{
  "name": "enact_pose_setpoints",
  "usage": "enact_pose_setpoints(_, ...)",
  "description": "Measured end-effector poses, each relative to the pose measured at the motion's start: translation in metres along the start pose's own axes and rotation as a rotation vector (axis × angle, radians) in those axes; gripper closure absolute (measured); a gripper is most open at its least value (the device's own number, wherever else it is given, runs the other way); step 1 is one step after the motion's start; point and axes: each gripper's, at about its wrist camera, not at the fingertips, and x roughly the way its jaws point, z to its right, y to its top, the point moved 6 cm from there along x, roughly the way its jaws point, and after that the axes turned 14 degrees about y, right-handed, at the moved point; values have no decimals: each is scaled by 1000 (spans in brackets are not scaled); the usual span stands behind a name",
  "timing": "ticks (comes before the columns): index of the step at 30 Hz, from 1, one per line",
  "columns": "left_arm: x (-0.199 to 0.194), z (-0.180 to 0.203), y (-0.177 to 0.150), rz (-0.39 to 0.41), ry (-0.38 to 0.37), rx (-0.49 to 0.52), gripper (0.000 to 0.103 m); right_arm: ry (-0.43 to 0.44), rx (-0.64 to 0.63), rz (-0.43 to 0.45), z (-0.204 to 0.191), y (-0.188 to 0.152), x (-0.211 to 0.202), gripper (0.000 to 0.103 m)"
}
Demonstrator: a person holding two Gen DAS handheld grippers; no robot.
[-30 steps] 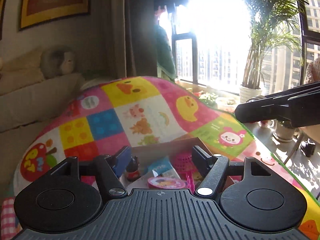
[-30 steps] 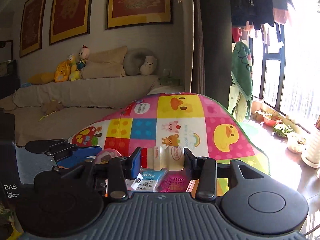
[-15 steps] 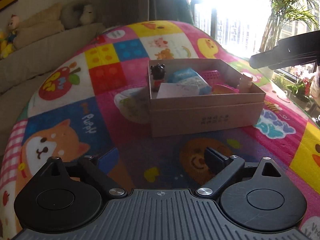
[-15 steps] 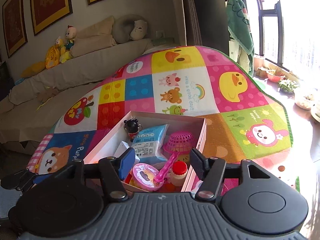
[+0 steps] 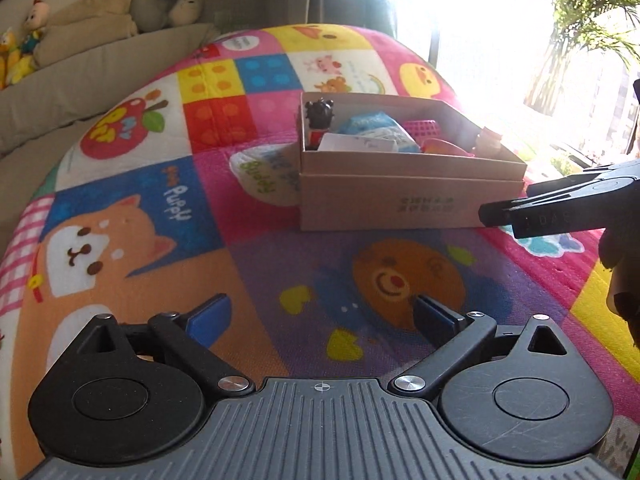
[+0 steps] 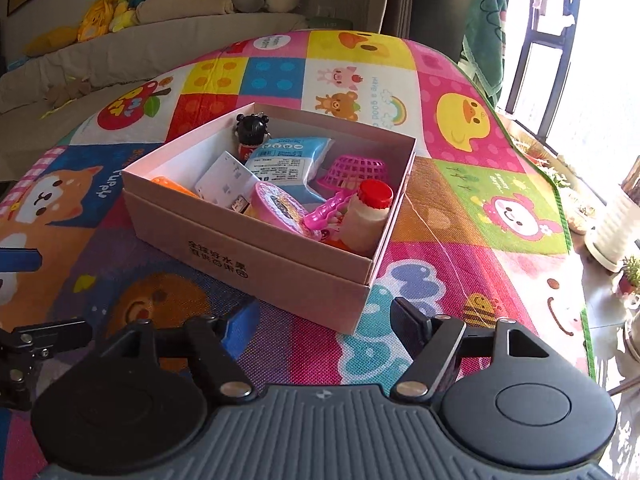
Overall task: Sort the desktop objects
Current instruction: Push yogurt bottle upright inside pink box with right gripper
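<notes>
A tan cardboard box (image 6: 280, 256) (image 5: 412, 196) stands on the colourful play mat. Inside lie a white bottle with a red cap (image 6: 370, 216), a pink round tin (image 6: 278, 206), a pink mesh basket (image 6: 356, 170), a blue packet (image 6: 290, 156), a white card (image 6: 226, 180) and a black-haired doll figure (image 6: 250, 132) (image 5: 318, 120). My right gripper (image 6: 324, 320) hovers low before the box's near corner, jaws opening, nothing between them. My left gripper (image 5: 320, 316) is over the bear picture, short of the box, jaws opening wide and empty. The right gripper's finger (image 5: 552, 210) shows in the left wrist view.
The play mat (image 6: 460, 184) covers the whole work surface. A beige sofa (image 6: 120, 52) with soft toys runs behind it. Potted plants (image 6: 616, 228) and a bright window stand at the right, past the mat's green edge.
The right gripper let go of the red-capped bottle, which now stands in the box, and sank in front of it. The left gripper dropped away from the box and spread its jaws.
</notes>
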Motion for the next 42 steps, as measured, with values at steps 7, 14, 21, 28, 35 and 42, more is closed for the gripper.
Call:
enact_pose_setpoints(7,-2,3,-9,-29,-4,-27,2,-136,68,17,37,3,9,30)
enact_pose_setpoints(14,-9,15,-9,-21,-7,-20,1,-37,83,190,38,12,-22,30)
enact_pose_setpoints(21,-27,15,3,29,-31,-57,1,-66,33,234,39,59,-15,66)
enact_pose_setpoints(28,-38,4,6,58,-36,-91,0,-123,-70,172,33,72,25,79)
enact_pose_setpoints(35,-25,-5,-2,13,-39,-141,0,16,-88,237,-8,98,-2,82)
enact_pose_setpoints(42,-27,-7,-10,0,-33,-131,0,230,77,209,-25,120,-2,79)
